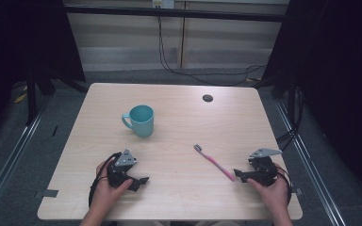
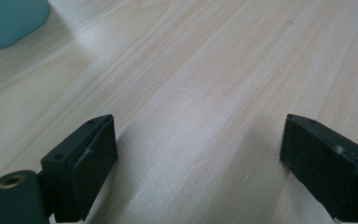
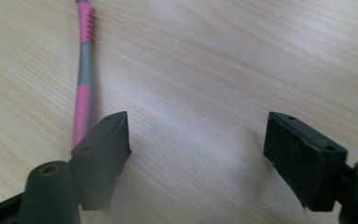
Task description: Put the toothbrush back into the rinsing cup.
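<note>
Your right gripper (image 1: pixel 239 175) sits just beside the pink toothbrush (image 1: pixel 215 164) with jaws spread and empty, and your left gripper (image 1: pixel 140 182) rests spread too, near the cup (image 1: pixel 140 120).

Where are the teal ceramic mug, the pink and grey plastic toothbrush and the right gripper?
teal ceramic mug (image 1: pixel 141 123): high view, on its outer wall.
pink and grey plastic toothbrush (image 1: pixel 214 162): high view, mid-handle.
right gripper (image 3: pixel 196 144): right gripper view, midway between its open fingertips.
</note>
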The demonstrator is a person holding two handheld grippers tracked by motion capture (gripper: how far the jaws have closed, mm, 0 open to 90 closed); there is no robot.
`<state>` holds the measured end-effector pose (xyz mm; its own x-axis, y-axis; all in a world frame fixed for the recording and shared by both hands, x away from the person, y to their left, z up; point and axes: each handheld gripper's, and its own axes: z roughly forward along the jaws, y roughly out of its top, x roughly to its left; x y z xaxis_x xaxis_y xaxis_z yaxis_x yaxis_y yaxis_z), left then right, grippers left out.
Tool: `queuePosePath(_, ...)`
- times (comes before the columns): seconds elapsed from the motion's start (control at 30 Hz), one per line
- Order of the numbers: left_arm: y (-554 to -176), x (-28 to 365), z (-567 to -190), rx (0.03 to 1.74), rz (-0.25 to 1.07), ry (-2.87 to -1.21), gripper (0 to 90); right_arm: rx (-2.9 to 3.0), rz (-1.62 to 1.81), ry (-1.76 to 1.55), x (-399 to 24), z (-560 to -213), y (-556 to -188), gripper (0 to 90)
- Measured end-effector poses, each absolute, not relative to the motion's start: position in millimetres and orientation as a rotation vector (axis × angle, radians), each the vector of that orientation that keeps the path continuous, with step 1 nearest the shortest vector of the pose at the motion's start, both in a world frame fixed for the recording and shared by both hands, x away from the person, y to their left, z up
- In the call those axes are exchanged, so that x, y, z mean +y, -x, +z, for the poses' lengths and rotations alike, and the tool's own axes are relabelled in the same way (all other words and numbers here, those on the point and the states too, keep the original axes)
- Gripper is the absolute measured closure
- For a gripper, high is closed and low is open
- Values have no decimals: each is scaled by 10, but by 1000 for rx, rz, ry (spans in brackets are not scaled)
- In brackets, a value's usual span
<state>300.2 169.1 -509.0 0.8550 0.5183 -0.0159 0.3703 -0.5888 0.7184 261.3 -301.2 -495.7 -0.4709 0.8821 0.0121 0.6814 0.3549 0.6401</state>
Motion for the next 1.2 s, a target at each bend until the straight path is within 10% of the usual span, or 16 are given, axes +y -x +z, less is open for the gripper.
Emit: queuePosePath(1.2,-3000,1690,-5090,645,249,-2264,107,2598,661,-1276,-2616,-4511,-3023,359)
